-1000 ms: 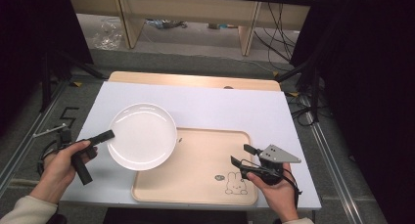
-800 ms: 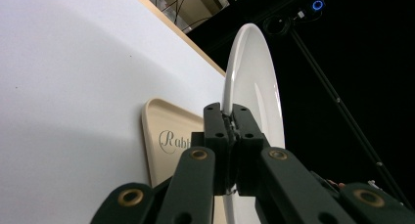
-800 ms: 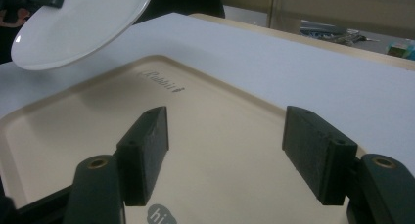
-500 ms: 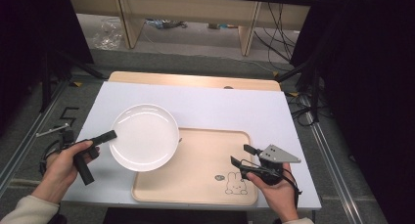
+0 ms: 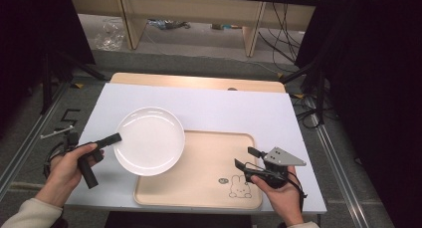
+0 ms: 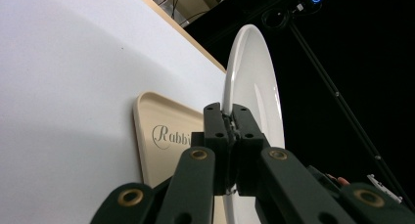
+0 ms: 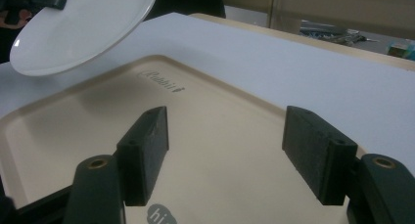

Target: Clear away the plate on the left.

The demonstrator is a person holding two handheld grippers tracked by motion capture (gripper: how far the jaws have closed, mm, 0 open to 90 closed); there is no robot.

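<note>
Nearest the person, the right gripper (image 5: 247,157) hangs over the front right part of the tray (image 5: 209,188), its two fingers (image 7: 147,148) spread wide with nothing between them. The left gripper (image 5: 117,137) reaches in from the left, and its fingers (image 6: 218,136) are pinched tight on the left rim of the plate (image 5: 149,141).

The plate is one round, plain white dish, smooth and glossy, with a shallow well and a raised rim. It is held up in the air, tilted, over the left edge of the tray and the white sheet (image 5: 209,108) beside it; in the right gripper view it floats clear above the tray's far corner.

The single tray is pale beige, a rounded rectangle with a low lip and a matte surface. A small line-drawn rabbit (image 5: 239,187) and the word "Rabbit" in script are printed on it.

The white sheet is flat and matte, covering most of the wooden desk (image 5: 199,82), whose light wood shows as a strip along the far edge.
</note>
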